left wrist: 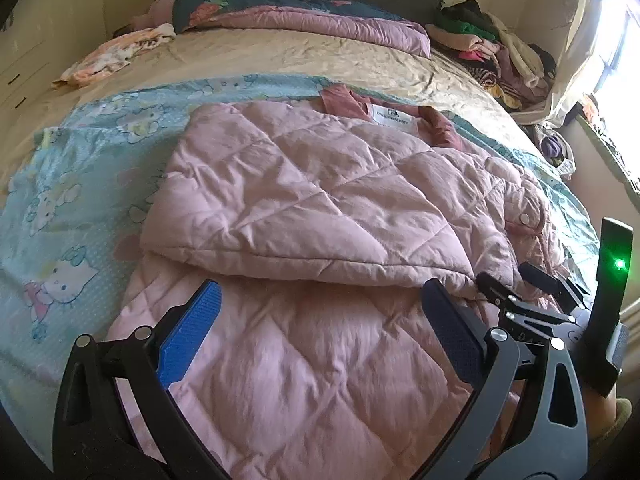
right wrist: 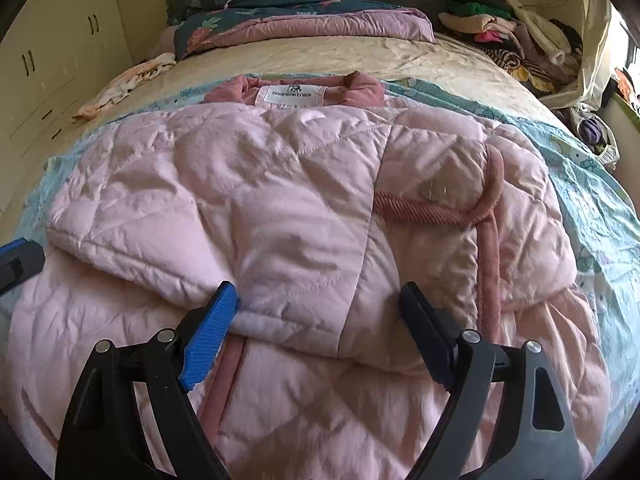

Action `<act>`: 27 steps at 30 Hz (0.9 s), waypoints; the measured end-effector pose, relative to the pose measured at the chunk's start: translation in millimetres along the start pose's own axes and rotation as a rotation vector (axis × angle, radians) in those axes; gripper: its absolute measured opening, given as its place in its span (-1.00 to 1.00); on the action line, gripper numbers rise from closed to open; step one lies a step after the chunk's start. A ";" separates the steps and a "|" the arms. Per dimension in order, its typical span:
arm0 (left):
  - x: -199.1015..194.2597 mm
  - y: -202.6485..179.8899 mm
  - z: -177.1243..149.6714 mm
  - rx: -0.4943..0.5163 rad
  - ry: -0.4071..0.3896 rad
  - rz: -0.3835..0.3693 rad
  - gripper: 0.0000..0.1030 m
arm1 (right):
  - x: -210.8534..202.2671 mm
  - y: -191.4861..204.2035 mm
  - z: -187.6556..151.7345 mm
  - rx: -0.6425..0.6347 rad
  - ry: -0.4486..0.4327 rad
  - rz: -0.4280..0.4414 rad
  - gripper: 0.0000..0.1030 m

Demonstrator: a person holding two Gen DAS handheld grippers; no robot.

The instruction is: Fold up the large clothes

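Pale pink quilted padded jacket [right wrist: 280,208] flat on bed, centred, collar end far from cameras. Both side panels folded inward over body; darker pink ribbed collar [right wrist: 360,86] with white brand label [right wrist: 290,96] at far edge. Dusty-pink braided trim cord [right wrist: 476,216] looping round a snap button on right-hand panel.

Left gripper [left wrist: 320,304]: jaws wide apart, holding nothing, hovering just above lower part of jacket near edge of folded panel. Blue pad [left wrist: 192,332] on 1 finger, dark pad on the other.

Right gripper [right wrist: 320,308]: jaws wide apart, nothing clamped, fingertips at or just above hem of folded panel; contact with fabric not determinable. Also visible at right edge of left wrist view, green LED lit.

Under jacket: light blue cartoon-cat print sheet [left wrist: 68,200], over a beige wrinkled bedspread [right wrist: 360,56]. Beyond: navy floral duvet with mauve lining [right wrist: 304,20] bunched at headboard end, small peach floral garment [left wrist: 116,54] at far left, mixed pile of clothes [right wrist: 516,36] at far right corner. Cream wardrobe doors with black handles [right wrist: 60,56] along left wall. Bright window [left wrist: 616,44] on right.
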State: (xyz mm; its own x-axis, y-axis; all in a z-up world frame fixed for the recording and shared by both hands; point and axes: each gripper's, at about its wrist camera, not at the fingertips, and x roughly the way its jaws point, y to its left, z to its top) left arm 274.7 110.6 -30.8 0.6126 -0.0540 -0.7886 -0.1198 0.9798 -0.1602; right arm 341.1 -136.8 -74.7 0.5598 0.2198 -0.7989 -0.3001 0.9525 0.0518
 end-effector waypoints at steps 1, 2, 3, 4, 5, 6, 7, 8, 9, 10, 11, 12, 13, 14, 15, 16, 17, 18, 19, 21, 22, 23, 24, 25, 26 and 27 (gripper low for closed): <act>-2.3 0.0 -0.2 0.001 -0.004 0.001 0.82 | -2.4 0.4 -1.6 -0.002 0.000 0.000 0.62; -5.1 -0.3 -0.9 0.005 -0.007 0.002 0.82 | -7.0 0.3 -4.0 0.001 -0.003 0.005 0.63; -7.2 -0.9 -2.1 0.008 -0.011 0.001 0.82 | -12.1 -0.7 -6.8 0.011 -0.009 0.017 0.66; -9.1 -1.6 -2.7 0.010 -0.015 0.002 0.82 | -15.2 -1.6 -8.6 0.021 -0.011 0.024 0.68; -11.3 -1.8 -3.6 0.014 -0.018 0.001 0.82 | -20.2 -3.1 -11.6 0.034 -0.016 0.029 0.68; -12.8 -1.7 -4.8 0.016 -0.021 0.002 0.82 | -23.8 -3.9 -13.3 0.042 -0.022 0.032 0.69; -13.8 -1.6 -6.0 0.016 -0.021 0.005 0.82 | -30.3 -5.4 -16.5 0.051 -0.030 0.038 0.72; -15.1 -0.7 -7.2 0.013 -0.020 0.008 0.82 | -33.7 -6.3 -17.3 0.056 -0.032 0.040 0.74; -16.6 -0.1 -8.5 0.009 -0.020 0.008 0.82 | -37.9 -7.2 -18.4 0.063 -0.035 0.045 0.75; -19.3 0.9 -9.4 0.002 -0.023 0.004 0.82 | -43.0 -8.3 -20.1 0.071 -0.036 0.052 0.77; -22.1 1.7 -9.6 -0.001 -0.027 0.000 0.82 | -47.7 -9.2 -21.2 0.077 -0.040 0.061 0.79; -24.5 1.6 -9.8 -0.002 -0.031 -0.002 0.82 | -54.0 -10.2 -23.2 0.086 -0.046 0.069 0.83; -27.2 1.4 -10.5 0.000 -0.035 -0.002 0.82 | -58.6 -10.7 -24.0 0.091 -0.052 0.071 0.84; -29.8 0.7 -11.3 0.002 -0.038 -0.001 0.82 | -63.8 -11.6 -25.2 0.098 -0.060 0.075 0.84; -32.1 0.4 -11.4 0.003 -0.041 -0.002 0.82 | -70.6 -12.1 -26.7 0.104 -0.071 0.082 0.86; -34.6 -0.1 -12.4 0.003 -0.044 -0.005 0.82 | -74.9 -12.2 -27.5 0.107 -0.077 0.084 0.86; -38.1 -0.4 -13.4 0.001 -0.047 -0.010 0.82 | -80.5 -11.7 -28.5 0.109 -0.084 0.086 0.86; -39.9 -1.4 -13.8 0.000 -0.048 -0.013 0.82 | -85.6 -11.1 -29.2 0.109 -0.091 0.087 0.86; -43.1 -1.8 -14.8 0.000 -0.052 -0.018 0.82 | -91.9 -10.6 -29.6 0.108 -0.099 0.089 0.86; -47.4 -2.4 -15.7 -0.001 -0.055 -0.019 0.82 | -101.3 -9.8 -29.5 0.109 -0.114 0.088 0.87; -49.9 -2.5 -16.2 -0.002 -0.059 -0.020 0.82 | -107.2 -9.9 -29.2 0.111 -0.124 0.090 0.87; -52.3 -3.1 -17.0 -0.002 -0.062 -0.021 0.82 | -111.2 -10.1 -28.2 0.112 -0.131 0.092 0.87; -54.2 -3.2 -17.0 -0.002 -0.064 -0.021 0.82 | -117.3 -9.5 -28.1 0.110 -0.141 0.093 0.87; -56.5 -3.4 -17.5 -0.001 -0.067 -0.022 0.82 | -120.1 -9.8 -27.7 0.110 -0.146 0.092 0.87; -60.2 -4.1 -18.3 0.000 -0.072 -0.024 0.82 | -123.9 -10.2 -27.2 0.110 -0.152 0.092 0.87; -61.8 -4.7 -18.3 0.001 -0.075 -0.025 0.82 | -129.4 -9.5 -27.3 0.109 -0.160 0.094 0.87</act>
State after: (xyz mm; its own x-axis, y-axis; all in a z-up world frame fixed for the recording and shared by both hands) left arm 223.1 105.7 7.8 0.6723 -0.0638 -0.7375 -0.1034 0.9784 -0.1788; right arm 250.4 -180.0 11.8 0.6511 0.3314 -0.6828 -0.2762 0.9414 0.1936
